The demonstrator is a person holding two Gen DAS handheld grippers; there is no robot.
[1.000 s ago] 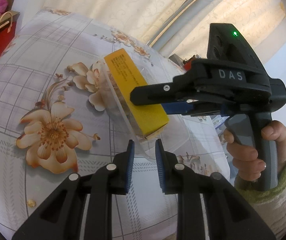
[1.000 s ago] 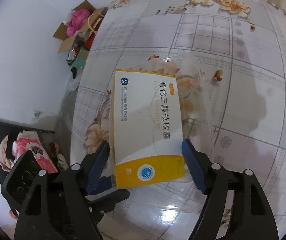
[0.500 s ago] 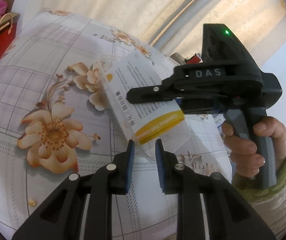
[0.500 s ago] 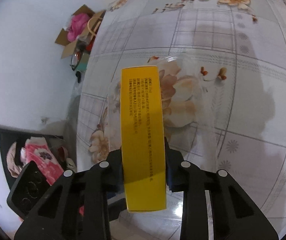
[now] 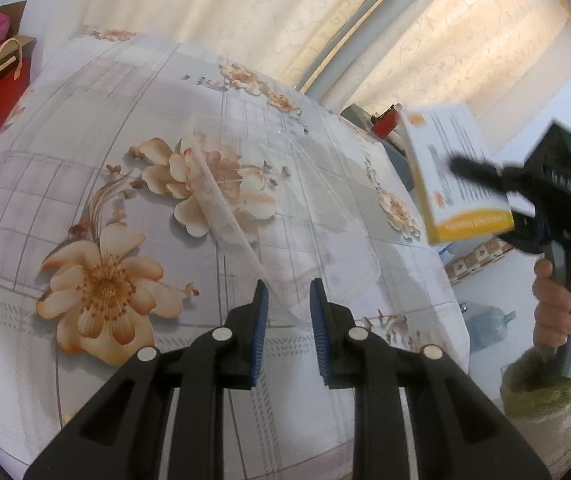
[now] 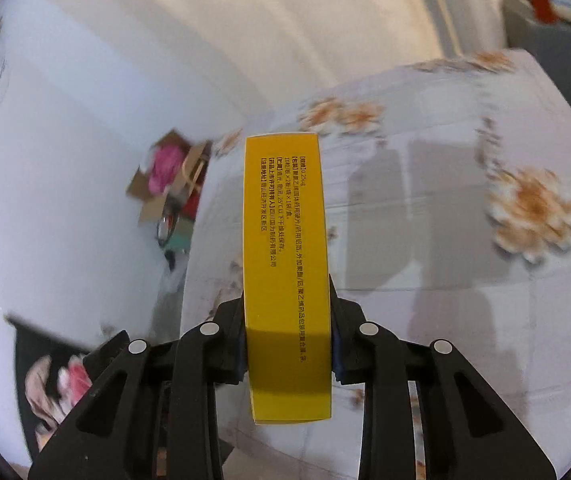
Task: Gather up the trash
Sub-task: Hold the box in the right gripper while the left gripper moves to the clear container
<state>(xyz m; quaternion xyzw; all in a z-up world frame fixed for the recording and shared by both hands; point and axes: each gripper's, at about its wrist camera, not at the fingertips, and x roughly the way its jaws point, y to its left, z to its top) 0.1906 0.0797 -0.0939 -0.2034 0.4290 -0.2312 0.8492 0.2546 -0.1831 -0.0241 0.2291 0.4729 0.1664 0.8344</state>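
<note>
Desk (image 5: 85,184) first, under a floral cloth: we see a clear plastic tray (image 5: 285,216) lying on it, its near corner clamped in the jaws of our left gripper (image 5: 286,300). Above the desk's right edge, our right gripper (image 6: 287,320) has its jaws closed on a yellow medicine box (image 6: 285,248), lifted clear.

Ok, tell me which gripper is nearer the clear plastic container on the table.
Left. The left gripper has the clear plastic container's edge between its fingers; the right gripper is off to the side, holding the yellow box.
</note>
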